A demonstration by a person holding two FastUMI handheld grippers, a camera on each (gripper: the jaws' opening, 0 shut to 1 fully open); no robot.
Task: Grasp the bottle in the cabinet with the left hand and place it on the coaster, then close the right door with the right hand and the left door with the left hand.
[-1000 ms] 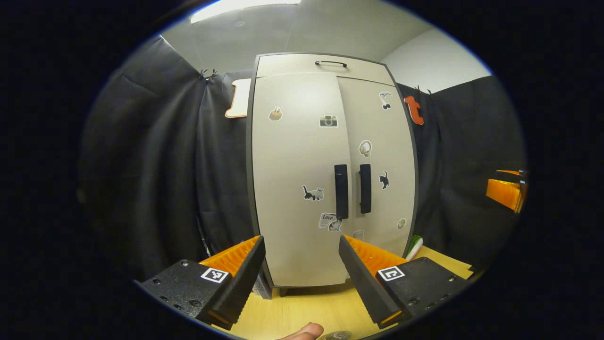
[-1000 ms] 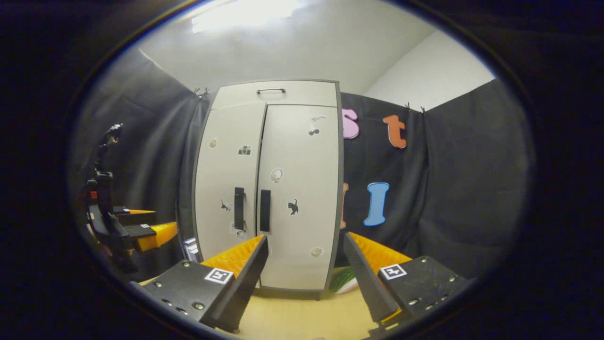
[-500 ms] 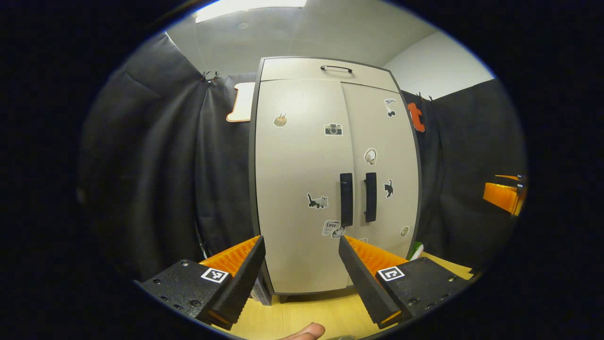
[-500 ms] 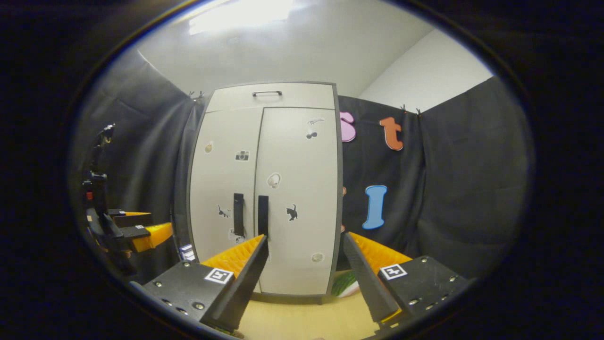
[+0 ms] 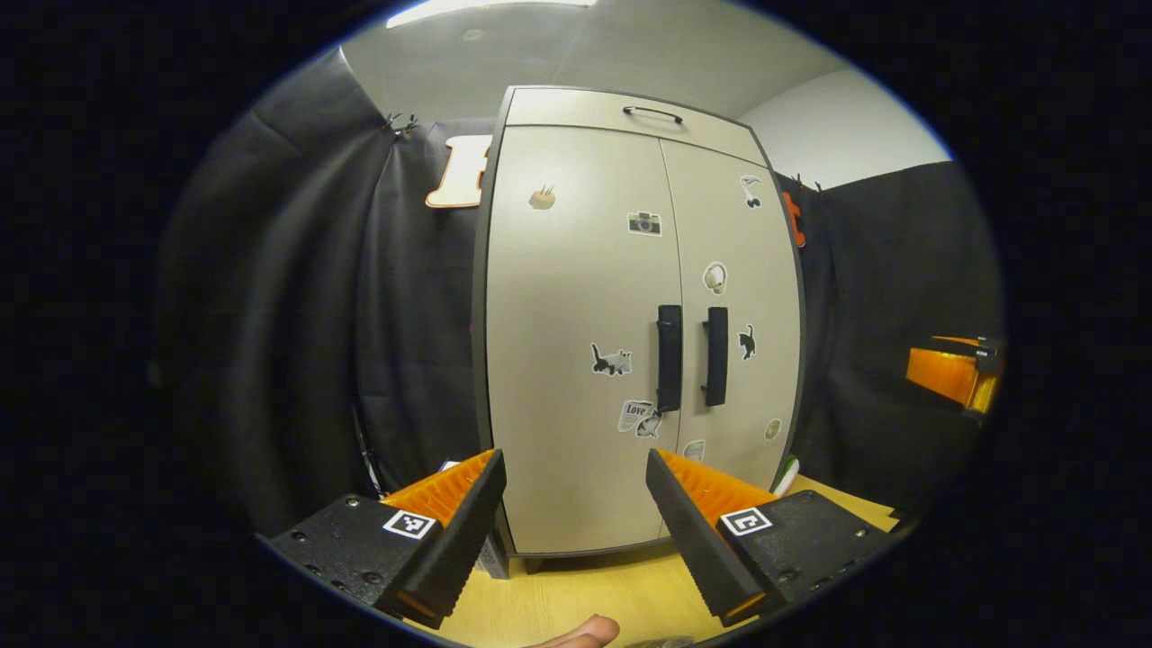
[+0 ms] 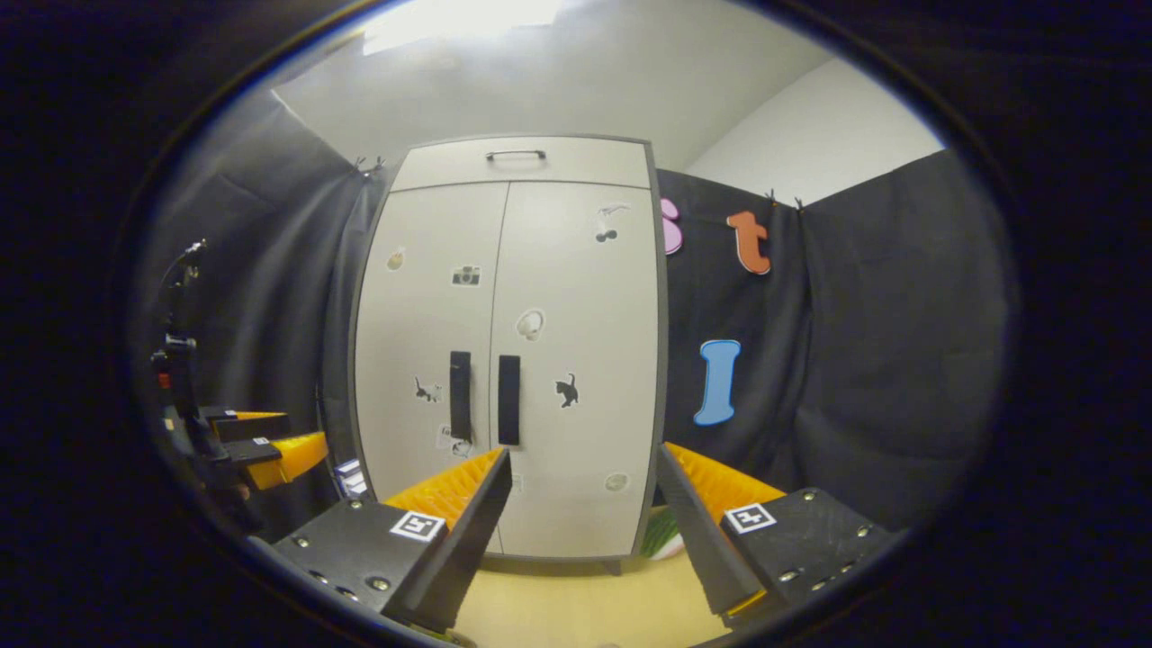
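Doors (both shut) hide the bottle; left gripper, jaws apart and empty, faces the upright left handle, right gripper likewise open.

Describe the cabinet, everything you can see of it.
The cabinet is a tall, upright, beige unit with a dark frame, standing on the wooden table against the black cloth. Both doors are shut, each with a black vertical handle beside the centre seam. Small stickers, among them cats and a camera, dot the doors. A top panel carries a thin dark handle. Neither gripper touches it.
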